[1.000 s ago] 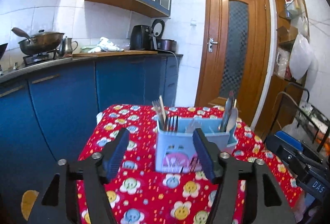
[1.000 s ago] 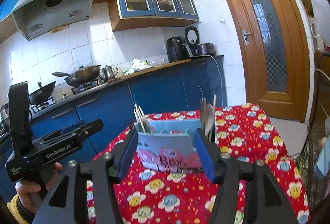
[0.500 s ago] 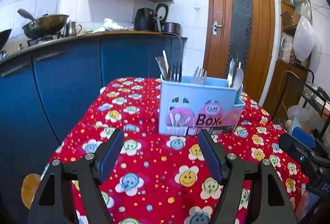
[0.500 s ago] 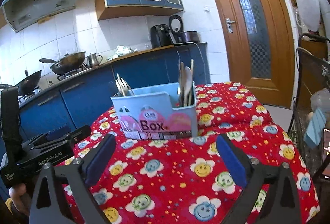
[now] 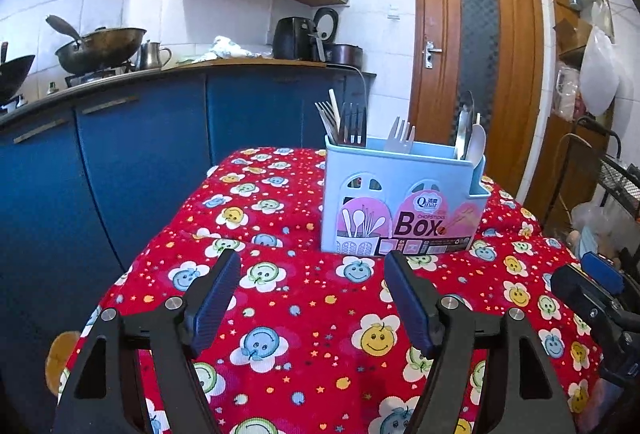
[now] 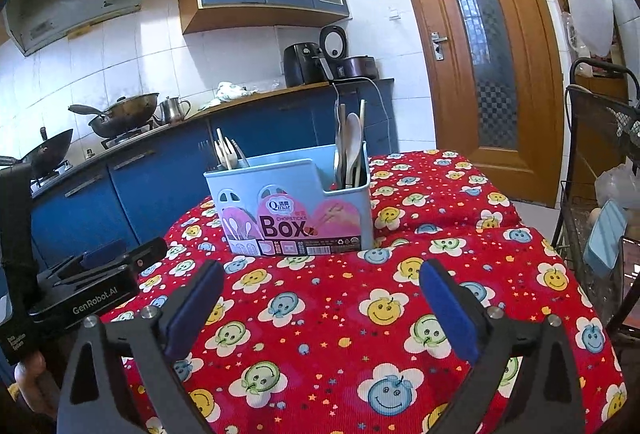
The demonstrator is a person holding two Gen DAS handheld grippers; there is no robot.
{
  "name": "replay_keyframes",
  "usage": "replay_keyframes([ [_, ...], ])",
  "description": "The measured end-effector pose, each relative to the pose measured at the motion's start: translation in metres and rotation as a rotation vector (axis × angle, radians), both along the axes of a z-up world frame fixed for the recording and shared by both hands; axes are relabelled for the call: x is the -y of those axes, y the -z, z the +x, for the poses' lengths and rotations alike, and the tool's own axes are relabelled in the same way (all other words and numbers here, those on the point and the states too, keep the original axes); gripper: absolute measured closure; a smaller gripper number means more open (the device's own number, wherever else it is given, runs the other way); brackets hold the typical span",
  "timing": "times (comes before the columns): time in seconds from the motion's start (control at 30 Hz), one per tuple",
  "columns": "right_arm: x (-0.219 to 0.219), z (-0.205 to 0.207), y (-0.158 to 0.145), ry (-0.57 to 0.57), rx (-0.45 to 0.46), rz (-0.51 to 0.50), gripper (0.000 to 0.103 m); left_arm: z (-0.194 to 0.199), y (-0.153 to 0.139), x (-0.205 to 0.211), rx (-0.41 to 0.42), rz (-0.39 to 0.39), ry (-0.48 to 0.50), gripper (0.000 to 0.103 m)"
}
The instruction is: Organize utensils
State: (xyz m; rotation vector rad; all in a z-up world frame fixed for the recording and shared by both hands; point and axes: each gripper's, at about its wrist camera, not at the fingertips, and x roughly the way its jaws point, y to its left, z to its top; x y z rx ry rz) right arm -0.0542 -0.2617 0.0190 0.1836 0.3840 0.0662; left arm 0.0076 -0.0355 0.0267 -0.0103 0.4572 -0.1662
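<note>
Printed on the front of the light-blue plastic cutlery holder [image 5: 402, 200]: "Qinar", "CHOPSTICKS" and large dark "Box", beside pink panels with drawings of spoons and chopsticks; a strip of small symbols and a barcode along the bottom edge, too small to read. Stands upright near the far edge of the tabletop, which is covered with a red cloth of smiling flower faces [image 5: 320, 318]. Dark metal forks [image 5: 352, 124] and pale chopsticks in the left compartment, a white plastic fork [image 5: 400, 136] in the middle, spoons [image 6: 352, 146] and chopsticks in the right one.

"GenRobot.AI" in white on the black body of the left hand-held gripper [image 5: 312, 290], readable in the right wrist view. Held low over the near edge of the cloth, jaws spread wide, nothing between them, aimed at the holder. Right hand-held gripper [image 6: 320, 294] likewise spread and empty, level with its partner, well short of the holder.

Behind: blue kitchen cabinets [image 5: 140, 154], a wok on the stove [image 5: 100, 48], white tiles, a wooden door [image 5: 476, 54].
</note>
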Motion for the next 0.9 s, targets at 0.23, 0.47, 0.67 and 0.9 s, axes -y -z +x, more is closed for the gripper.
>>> replay_keyframes([
  [0.23,0.0000,0.0000,-0.0002,0.000,-0.001,0.000,0.003,0.0008,0.0001,0.0000,0.003,-0.001,-0.009,0.028],
  [0.47,0.0008,0.0001,0.0001,0.003,-0.004,0.007,0.003,-0.0006,-0.0003,0.0021,0.014,0.005,-0.003,0.028],
  [0.67,0.0010,0.0002,0.0002,0.003,-0.004,0.006,0.003,-0.0010,-0.0007,0.0031,0.020,0.009,-0.001,0.028],
  [0.9,0.0011,0.0001,0.0002,0.003,-0.004,0.007,0.003,-0.0022,-0.0013,0.0037,0.026,0.011,-0.001,0.028],
])
